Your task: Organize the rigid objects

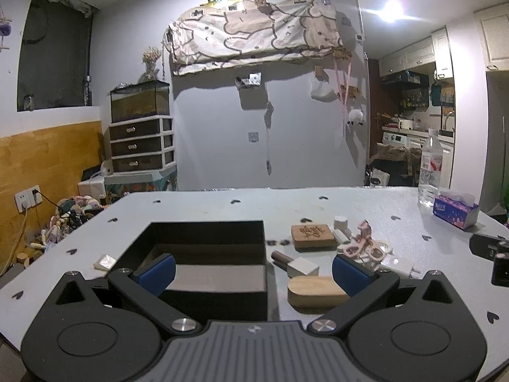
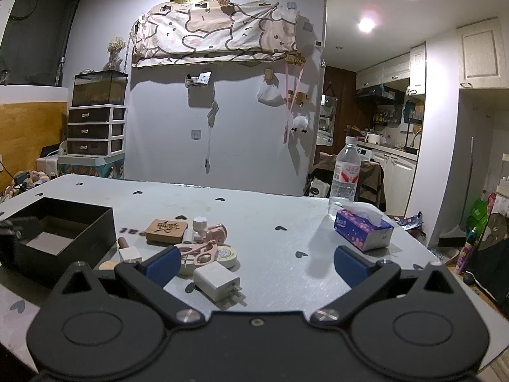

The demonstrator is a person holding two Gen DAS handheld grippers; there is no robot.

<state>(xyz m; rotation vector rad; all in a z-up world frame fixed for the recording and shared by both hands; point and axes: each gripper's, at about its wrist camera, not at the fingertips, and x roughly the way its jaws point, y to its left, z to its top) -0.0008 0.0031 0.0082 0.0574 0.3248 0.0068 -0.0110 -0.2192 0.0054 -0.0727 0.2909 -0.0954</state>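
A black open box [image 1: 203, 254] sits on the grey table, seen also at the left in the right wrist view as the box [image 2: 63, 232]. Right of it lie a carved wooden block [image 1: 312, 236], a brown-and-white stamp [image 1: 297, 264], a rounded wooden piece [image 1: 315, 291], pink scissors [image 1: 356, 246], tape rolls and a white charger plug [image 2: 218, 281]. My left gripper [image 1: 253, 273] is open over the box's near edge, nothing between its fingers. My right gripper [image 2: 256, 265] is open, with the plug just inside its left finger [image 2: 162, 265].
A water bottle [image 2: 346, 172] and a purple tissue box [image 2: 362, 227] stand at the table's far right. A small white tile [image 1: 104, 261] lies left of the box. The right gripper's body [image 1: 491, 251] shows at the left wrist view's right edge. Clutter fills the floor at left.
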